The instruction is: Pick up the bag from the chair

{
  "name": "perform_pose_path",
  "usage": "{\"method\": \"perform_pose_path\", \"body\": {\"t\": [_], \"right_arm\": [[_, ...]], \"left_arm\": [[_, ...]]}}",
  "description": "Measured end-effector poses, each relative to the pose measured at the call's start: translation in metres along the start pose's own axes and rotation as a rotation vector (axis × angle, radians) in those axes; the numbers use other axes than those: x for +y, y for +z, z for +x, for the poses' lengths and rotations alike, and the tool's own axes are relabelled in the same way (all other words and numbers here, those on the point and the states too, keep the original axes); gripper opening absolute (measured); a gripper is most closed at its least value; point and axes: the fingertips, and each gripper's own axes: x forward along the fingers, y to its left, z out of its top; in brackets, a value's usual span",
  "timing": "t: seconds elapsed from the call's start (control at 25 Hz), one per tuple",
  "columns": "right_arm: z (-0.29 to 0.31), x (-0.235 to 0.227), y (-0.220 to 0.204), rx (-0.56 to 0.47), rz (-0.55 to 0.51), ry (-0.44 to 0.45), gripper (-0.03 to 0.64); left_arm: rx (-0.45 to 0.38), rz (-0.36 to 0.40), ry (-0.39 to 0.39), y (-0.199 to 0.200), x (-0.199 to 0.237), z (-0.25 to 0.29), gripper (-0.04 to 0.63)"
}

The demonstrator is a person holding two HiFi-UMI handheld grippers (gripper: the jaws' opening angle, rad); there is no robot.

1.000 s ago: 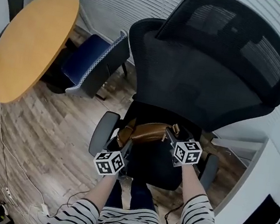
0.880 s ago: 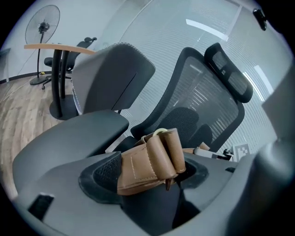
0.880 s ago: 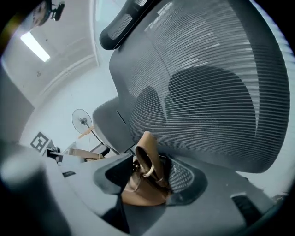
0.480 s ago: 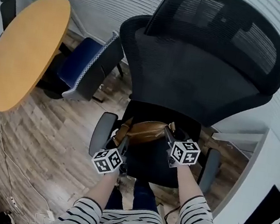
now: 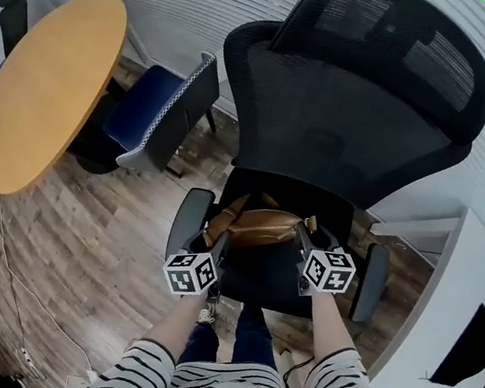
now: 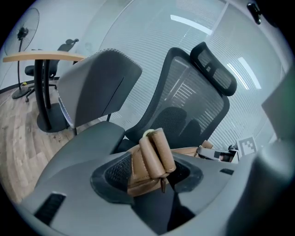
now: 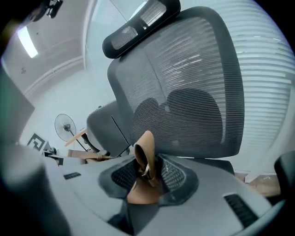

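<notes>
A tan leather bag (image 5: 258,225) hangs just over the seat of the black mesh office chair (image 5: 345,113). My left gripper (image 5: 218,245) is shut on the bag's left end, where rolled brown straps (image 6: 154,154) stick up between its jaws. My right gripper (image 5: 302,237) is shut on the bag's right end, with a fold of tan leather and a metal ring (image 7: 145,167) pinched between its jaws. In the right gripper view the chair's backrest (image 7: 184,87) fills the picture ahead.
A round orange table (image 5: 47,78) stands at the left, with a blue-seated chair (image 5: 161,104) beside it. Wooden floor (image 5: 82,237) lies left of the office chair's armrests (image 5: 186,221). A white desk (image 5: 456,338) is at the right, ribbed wall behind.
Both grippers and the bag keep their hold. The view has shifted a little, and the bag and grippers sit slightly further right in the frame than before.
</notes>
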Motion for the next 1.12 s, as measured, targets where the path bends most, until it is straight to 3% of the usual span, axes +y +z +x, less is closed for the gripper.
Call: {"method": "perform_pose_path", "body": {"t": [0.44,0.68,1.12], "right_arm": [[-0.096,0.039,0.014,-0.099,0.034,-0.155,0.129],[-0.150,0.063,0.026,-0.182,0.055,-0.229,0.127],[-0.233,0.107,0.024,-0.324,0.092,-0.274,0.124]], "left_arm": [[-0.035,0.143,-0.155,0.028,-0.040,-0.060,0.215],[-0.095,0.244,-0.205,0.046,-0.067,-0.098,0.213],[-0.190,0.358,-0.285,0.057,-0.100,-0.172,0.213]]}}
